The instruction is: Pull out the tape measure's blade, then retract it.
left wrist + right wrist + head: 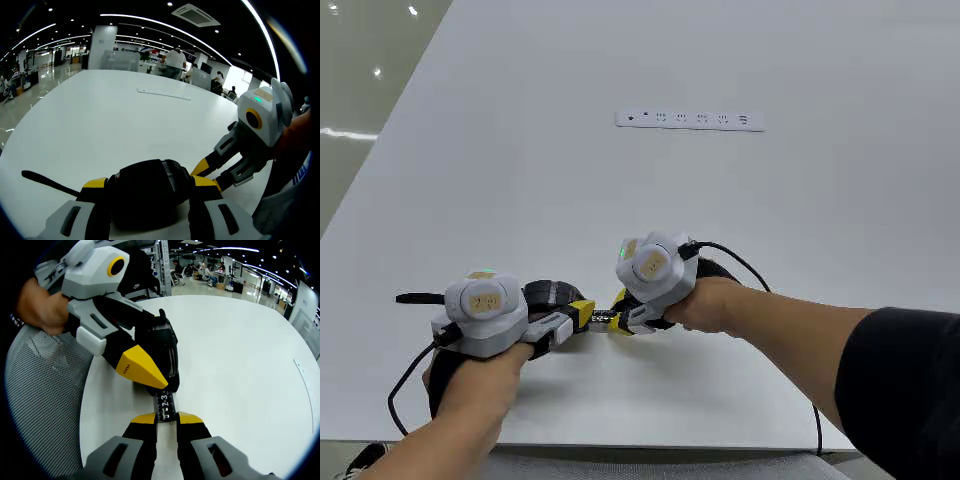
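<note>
- The left gripper (150, 182) has its jaws clamped on the black tape measure (145, 200).
- The right gripper (166, 419) has its jaws pinching the short blade (164, 404) at their tips.
- The white bench (720, 200) carries a power strip (690, 119) far ahead, with an open office beyond.

Grey-white left tongs (576, 311) and right tongs (617, 319), yellow tips, black sleeve (902, 380)

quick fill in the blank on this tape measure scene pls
1. The left gripper is shut on the tape measure, whose case is ___.
2. The right gripper pinches the ___ close to the case.
3. Both grippers' jaw tips are ___.
4. The power strip lies on the white ___.

Missing words: black; blade; yellow; table.
</note>
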Tool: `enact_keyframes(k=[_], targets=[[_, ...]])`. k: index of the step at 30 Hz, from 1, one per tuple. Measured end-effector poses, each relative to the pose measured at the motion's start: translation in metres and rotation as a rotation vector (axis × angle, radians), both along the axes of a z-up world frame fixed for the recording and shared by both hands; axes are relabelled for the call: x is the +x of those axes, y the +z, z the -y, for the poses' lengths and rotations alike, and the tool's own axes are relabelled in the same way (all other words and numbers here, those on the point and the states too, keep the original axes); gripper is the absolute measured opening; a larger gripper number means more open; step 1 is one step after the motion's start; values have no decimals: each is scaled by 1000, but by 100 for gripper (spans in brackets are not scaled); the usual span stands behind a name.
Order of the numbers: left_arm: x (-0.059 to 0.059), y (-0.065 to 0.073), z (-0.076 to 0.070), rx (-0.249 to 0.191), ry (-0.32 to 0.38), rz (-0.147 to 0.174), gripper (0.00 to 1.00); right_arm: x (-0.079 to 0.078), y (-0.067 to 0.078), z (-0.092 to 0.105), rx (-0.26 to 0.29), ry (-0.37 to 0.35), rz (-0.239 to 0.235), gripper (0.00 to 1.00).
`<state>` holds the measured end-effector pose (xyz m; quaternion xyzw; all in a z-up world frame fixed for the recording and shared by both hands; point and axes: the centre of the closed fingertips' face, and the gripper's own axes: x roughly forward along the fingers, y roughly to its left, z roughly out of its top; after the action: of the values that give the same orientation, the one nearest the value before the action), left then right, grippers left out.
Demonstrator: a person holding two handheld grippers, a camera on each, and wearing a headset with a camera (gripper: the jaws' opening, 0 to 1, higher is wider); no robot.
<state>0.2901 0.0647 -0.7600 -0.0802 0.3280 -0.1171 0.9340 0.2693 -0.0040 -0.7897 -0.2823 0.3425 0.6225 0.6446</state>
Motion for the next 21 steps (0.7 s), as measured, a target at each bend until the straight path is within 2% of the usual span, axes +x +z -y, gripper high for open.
enact_keyframes(k=[10, 21], targets=[[0, 1, 0, -7, -5, -2, 58, -1, 1, -2, 20, -25, -28, 10], [-1, 1, 1, -5, -7, -4, 58, -1, 0, -6, 15, -26, -24, 10]])
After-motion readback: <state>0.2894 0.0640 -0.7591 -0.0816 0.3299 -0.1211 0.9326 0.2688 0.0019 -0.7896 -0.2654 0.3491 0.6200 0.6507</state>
